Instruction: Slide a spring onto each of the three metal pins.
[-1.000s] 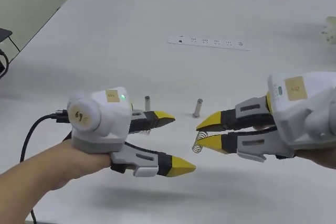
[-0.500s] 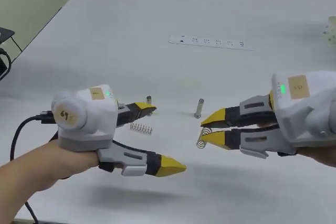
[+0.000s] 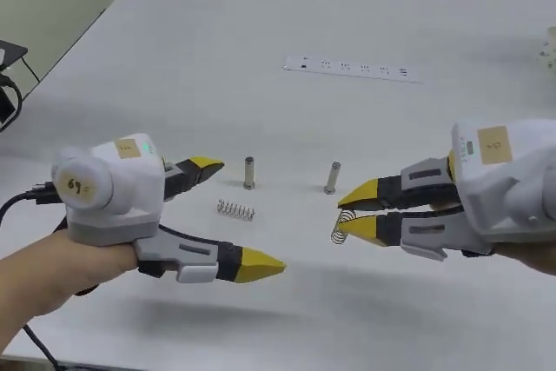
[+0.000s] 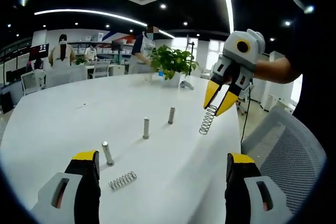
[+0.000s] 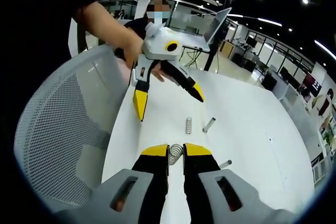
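Observation:
Two bare metal pins [image 3: 249, 173] [image 3: 334, 177] stand upright mid-table. A loose spring [image 3: 234, 209] lies flat in front of the left pin. My left gripper [image 3: 234, 213] is open, its jaws wide apart around that spring without touching it. My right gripper [image 3: 347, 213] is shut on a second spring [image 3: 341, 227], which hangs just in front of the right pin. In the left gripper view the near pin [image 4: 107, 153] and loose spring [image 4: 122, 180] lie ahead. Farther off stands a ribbed upright [image 4: 171, 115] that looks like a spring on a pin. In the right gripper view the held spring [image 5: 175, 157] sits between the jaws.
A white power strip [image 3: 354, 69] lies farther back on the white table [image 3: 217, 67]. The table's left edge drops off to the floor. A mesh office chair [image 5: 58, 129] stands beside the table, and a potted plant [image 4: 172, 62] sits at its far end. People stand in the background.
My left gripper has drawn back to the left, uncovering the loose spring and left pin. My right gripper has stayed nearly still, holding its spring.

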Tool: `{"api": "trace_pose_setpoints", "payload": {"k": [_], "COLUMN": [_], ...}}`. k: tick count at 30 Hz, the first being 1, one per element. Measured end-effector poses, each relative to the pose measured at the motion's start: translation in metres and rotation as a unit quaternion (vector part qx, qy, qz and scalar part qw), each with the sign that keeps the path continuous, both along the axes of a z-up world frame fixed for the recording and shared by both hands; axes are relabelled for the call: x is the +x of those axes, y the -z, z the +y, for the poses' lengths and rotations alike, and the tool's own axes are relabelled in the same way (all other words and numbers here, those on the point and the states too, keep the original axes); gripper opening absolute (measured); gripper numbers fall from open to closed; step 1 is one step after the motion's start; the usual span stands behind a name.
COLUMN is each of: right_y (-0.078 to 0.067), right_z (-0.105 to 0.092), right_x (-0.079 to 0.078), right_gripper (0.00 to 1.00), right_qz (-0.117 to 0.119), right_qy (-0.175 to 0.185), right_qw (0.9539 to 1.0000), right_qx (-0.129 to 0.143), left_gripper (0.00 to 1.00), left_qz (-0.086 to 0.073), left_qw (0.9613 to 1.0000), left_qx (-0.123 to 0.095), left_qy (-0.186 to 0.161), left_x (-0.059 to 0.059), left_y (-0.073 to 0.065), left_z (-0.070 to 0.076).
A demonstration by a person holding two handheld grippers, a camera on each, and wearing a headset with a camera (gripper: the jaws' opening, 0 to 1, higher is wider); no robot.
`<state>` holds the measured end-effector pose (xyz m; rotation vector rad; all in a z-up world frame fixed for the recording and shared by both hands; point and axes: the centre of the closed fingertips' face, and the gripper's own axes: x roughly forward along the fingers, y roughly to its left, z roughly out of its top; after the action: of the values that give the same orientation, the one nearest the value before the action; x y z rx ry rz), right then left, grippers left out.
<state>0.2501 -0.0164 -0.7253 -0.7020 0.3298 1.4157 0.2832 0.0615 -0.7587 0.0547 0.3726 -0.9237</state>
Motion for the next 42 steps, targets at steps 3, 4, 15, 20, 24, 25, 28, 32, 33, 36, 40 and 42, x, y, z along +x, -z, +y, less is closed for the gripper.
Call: {"api": "trace_pose_setpoints", "payload": {"k": [3,4,15,20,24,25,28,32,33,36,40,42], "right_y": [0.001,0.002,0.009,0.008,0.004,0.003,-0.003,-0.008,-0.008,-0.009,-0.01,-0.009], "right_z": [0.001,0.001,-0.003,-0.005,-0.006,-0.006,-0.005,-0.005,-0.005,-0.006,-0.005,-0.004], "right_x": [0.001,0.002,0.018,0.032,0.047,0.05,0.062,0.074,0.077,0.085,0.098,0.103], "right_gripper": [0.07,0.07,0.07,0.07,0.07,0.07,0.07,0.07,0.07,0.07,0.07,0.07], "right_qz": [0.001,0.002,0.003,-0.003,-0.002,-0.004,-0.01,-0.019,-0.021,-0.025,-0.025,-0.025], "right_qy": [-0.001,-0.001,0.006,0.015,0.029,0.032,0.04,0.046,0.047,0.051,0.061,0.065], "right_qw": [1.0,1.0,0.9999,0.9997,0.9995,0.9994,0.9991,0.9987,0.9986,0.9984,0.9978,0.9975], "right_qx": [-0.002,-0.003,-0.014,-0.018,-0.011,-0.01,-0.007,-0.007,-0.008,-0.01,-0.008,-0.006], "left_gripper": [0.98,0.98,0.98,0.98,0.98,0.98,0.98,0.98,0.98,0.98,0.98,0.98], "left_qz": [0.001,0.001,0.005,0.005,0.005,0.006,0.007,0.007,0.006,0.007,0.011,0.01], "left_qw": [1.0,0.9999,0.9998,0.9997,0.9997,0.9997,0.9996,0.9996,0.9995,0.9994,0.9993,0.9993], "left_qx": [0.001,0.0,0.0,0.0,-0.001,-0.001,-0.001,-0.001,-0.002,-0.003,-0.005,-0.004], "left_qy": [-0.009,-0.01,-0.02,-0.023,-0.025,-0.026,-0.027,-0.029,-0.031,-0.033,-0.035,-0.035], "left_x": [0.001,0.001,0.0,0.001,0.001,0.001,0.0,0.0,0.0,0.001,0.0,0.0], "left_y": [0.0,0.0,0.002,0.002,0.002,0.002,0.003,0.003,0.002,0.003,0.004,0.005], "left_z": [0.006,0.007,0.014,0.016,0.017,0.017,0.019,0.021,0.021,0.023,0.024,0.024]}}
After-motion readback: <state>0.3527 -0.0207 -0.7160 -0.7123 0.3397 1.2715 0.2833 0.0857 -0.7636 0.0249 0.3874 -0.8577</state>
